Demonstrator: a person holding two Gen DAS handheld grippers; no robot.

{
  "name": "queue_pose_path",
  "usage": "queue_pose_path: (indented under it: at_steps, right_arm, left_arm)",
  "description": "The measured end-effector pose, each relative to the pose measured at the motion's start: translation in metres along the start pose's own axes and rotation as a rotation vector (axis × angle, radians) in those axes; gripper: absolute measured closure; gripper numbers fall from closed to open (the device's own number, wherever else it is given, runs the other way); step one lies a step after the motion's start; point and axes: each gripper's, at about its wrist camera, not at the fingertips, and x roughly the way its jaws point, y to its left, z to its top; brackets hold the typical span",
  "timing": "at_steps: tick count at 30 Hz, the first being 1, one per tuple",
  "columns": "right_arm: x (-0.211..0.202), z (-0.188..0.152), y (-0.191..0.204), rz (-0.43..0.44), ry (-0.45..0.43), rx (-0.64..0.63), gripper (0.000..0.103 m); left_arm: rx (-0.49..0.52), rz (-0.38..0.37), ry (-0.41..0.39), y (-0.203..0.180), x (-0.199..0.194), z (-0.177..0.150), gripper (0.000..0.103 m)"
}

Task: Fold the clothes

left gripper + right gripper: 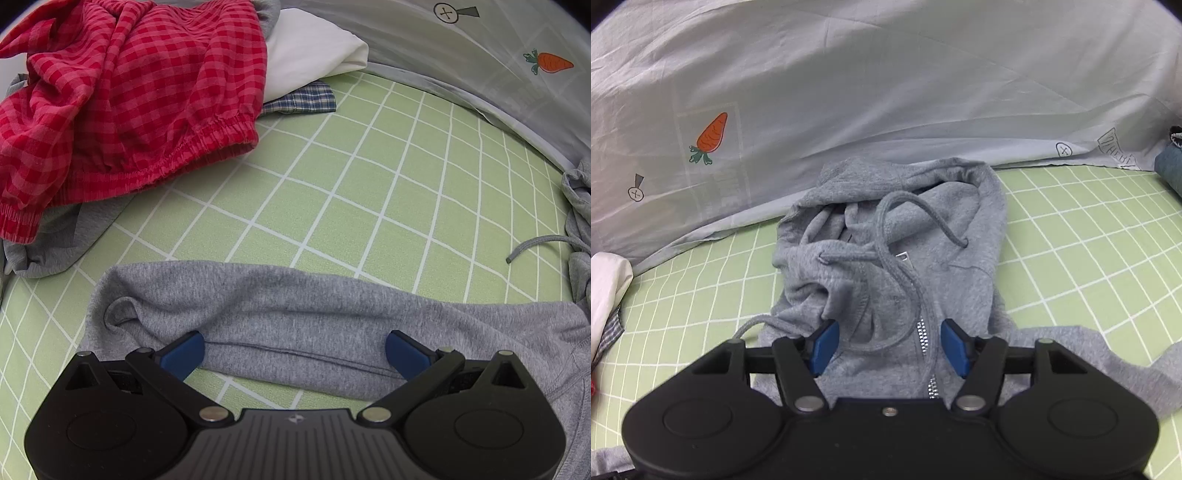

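Black linkages and blue pads frame both views as the left gripper (294, 350) hovers spread wide over a folded band of the grey hoodie (280, 314), nothing between its fingers. That band's far edge runs straight across the green checked sheet (369, 192), with a broad stretch of bare sheet beyond it. Up and to the left of that open stretch, a heap of red gingham shorts (122, 96) lies on grey cloth, beside a white garment (310, 55) and a blue plaid corner (306, 99). The right gripper (888, 347), likewise parted and empty, hangs over the hoodie's zipper (925, 339) just below the crumpled hood (897, 221) and its looping drawcord (897, 266). The hood's top edge reaches a pale grey carrot-print sheet (886, 92). Open green sheet lies to the hood's right.
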Motion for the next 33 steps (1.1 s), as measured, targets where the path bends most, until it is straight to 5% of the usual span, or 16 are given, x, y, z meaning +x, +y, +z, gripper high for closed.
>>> queue_pose_path:
  at_steps: [1, 3, 4, 15, 16, 19, 23, 27, 33]
  right_arm:
    - [-0.004, 0.0, -0.002, 0.005, -0.002, -0.005, 0.055]
    - [-0.011, -0.001, -0.006, 0.014, -0.005, -0.015, 0.094]
    - [-0.015, -0.001, -0.008, 0.019, -0.007, -0.019, 0.099]
    - [-0.062, 0.008, -0.034, -0.011, -0.047, -0.136, 0.097]
    - [-0.062, 0.008, -0.037, -0.011, -0.038, -0.142, 0.093]
    - [-0.046, 0.004, -0.035, -0.005, 0.013, -0.093, 0.053]
    - [-0.036, -0.004, -0.014, -0.054, 0.002, -0.097, 0.011]
    - [-0.042, -0.016, 0.008, -0.069, -0.113, -0.169, 0.0]
    - [-0.024, -0.022, 0.014, -0.187, -0.051, -0.135, 0.002]
  left_arm:
    - [0.001, -0.001, 0.0, 0.0, 0.0, 0.0, 0.0]
    - [0.002, -0.002, -0.004, 0.0, 0.0, 0.0, 0.0]
    - [0.003, -0.002, -0.005, 0.0, 0.001, -0.001, 0.0]
    - [0.011, -0.009, -0.002, 0.001, 0.003, 0.002, 0.0]
    - [0.009, -0.008, -0.003, 0.0, 0.003, 0.002, 0.0]
    - [0.009, -0.007, -0.004, 0.0, 0.003, 0.002, 0.0]
    - [0.013, -0.01, 0.0, 0.001, 0.003, 0.002, 0.0]
    - [0.014, -0.012, -0.002, 0.002, 0.004, 0.002, 0.0]
    - [0.016, -0.013, -0.012, 0.003, 0.003, 0.001, 0.0]
